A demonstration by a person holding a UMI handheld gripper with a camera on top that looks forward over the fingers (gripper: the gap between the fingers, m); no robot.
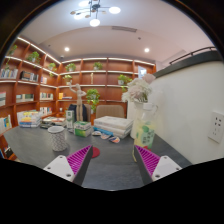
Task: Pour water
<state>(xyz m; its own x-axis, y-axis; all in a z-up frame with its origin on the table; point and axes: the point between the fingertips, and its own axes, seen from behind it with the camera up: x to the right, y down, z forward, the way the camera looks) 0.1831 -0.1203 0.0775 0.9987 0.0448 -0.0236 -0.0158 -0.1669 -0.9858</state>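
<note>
My gripper (pixel 113 162) is open above a grey table (pixel 112 160), and nothing stands between its pink-padded fingers (pixel 79 160). Beyond the left finger stands a pale cup (pixel 57 138). Farther back on the table are a tall clear bottle (pixel 78 104) and a small green container (pixel 82 128). Just ahead of the right finger is a glass vase (pixel 145 131) holding white flowers (pixel 138 92). A small red thing (pixel 95 152) lies on the table by the left finger's tip.
A stack of white trays (pixel 113 125) sits at the table's far side. To the right is a white wall with a socket (pixel 216 125). Wooden shelves (pixel 30 85) with books and plants line the back of the room.
</note>
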